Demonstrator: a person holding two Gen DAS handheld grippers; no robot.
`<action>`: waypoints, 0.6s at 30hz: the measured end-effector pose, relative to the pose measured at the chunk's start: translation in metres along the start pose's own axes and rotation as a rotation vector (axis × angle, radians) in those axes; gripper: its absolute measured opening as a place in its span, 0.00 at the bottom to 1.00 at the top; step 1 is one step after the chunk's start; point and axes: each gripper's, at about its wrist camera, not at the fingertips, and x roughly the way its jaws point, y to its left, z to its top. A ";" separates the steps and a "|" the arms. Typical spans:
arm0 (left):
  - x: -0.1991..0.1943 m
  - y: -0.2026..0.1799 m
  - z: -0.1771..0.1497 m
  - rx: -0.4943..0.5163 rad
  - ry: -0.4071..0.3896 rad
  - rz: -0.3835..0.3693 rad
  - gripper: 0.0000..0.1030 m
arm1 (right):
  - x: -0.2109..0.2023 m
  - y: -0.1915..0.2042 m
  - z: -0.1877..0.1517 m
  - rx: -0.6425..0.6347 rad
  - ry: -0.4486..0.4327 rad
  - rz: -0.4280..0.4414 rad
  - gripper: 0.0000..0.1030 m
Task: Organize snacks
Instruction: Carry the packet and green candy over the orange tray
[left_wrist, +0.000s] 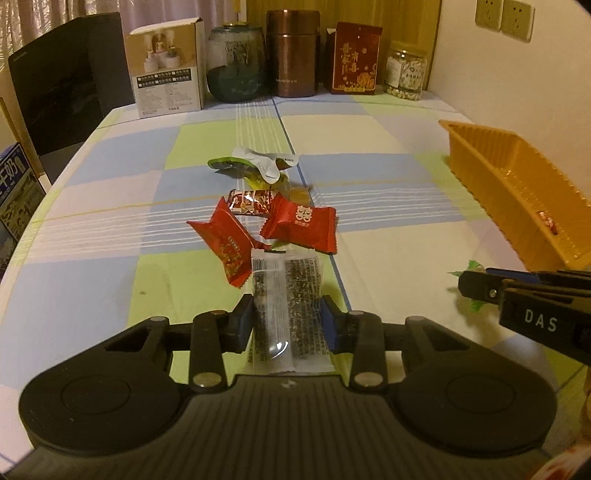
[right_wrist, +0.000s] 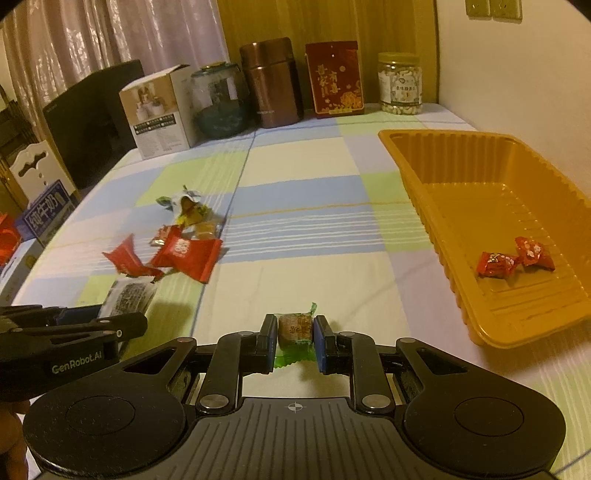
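left gripper (left_wrist: 288, 317) clamped across the clear seaweed packet (left_wrist: 287, 295), right gripper (right_wrist: 295, 341) clenched on a green-wrapped candy (right_wrist: 294, 328), both just above the tablecloth (right_wrist: 303, 166); light, crinkly, slippery wrappers, so grip mid-body

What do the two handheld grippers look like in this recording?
Both grippers, left and right, are matte black plastic with a ribbed central body, two round discs at the sides, silver pivot pins on the linkage bars and blue pads lining the jaws. White lettering marks the sides: "GenRobot.AI" on the left, "DAS" on the right. No cables or sleeves show.
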 end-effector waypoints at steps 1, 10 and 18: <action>-0.006 0.000 0.000 -0.004 -0.003 -0.003 0.33 | -0.004 0.001 0.000 0.000 -0.003 0.001 0.21; -0.052 -0.008 -0.002 -0.017 -0.027 -0.033 0.33 | -0.053 0.008 0.001 0.004 -0.046 0.003 0.21; -0.085 -0.016 -0.002 -0.025 -0.046 -0.064 0.33 | -0.089 0.009 0.002 0.007 -0.074 -0.004 0.21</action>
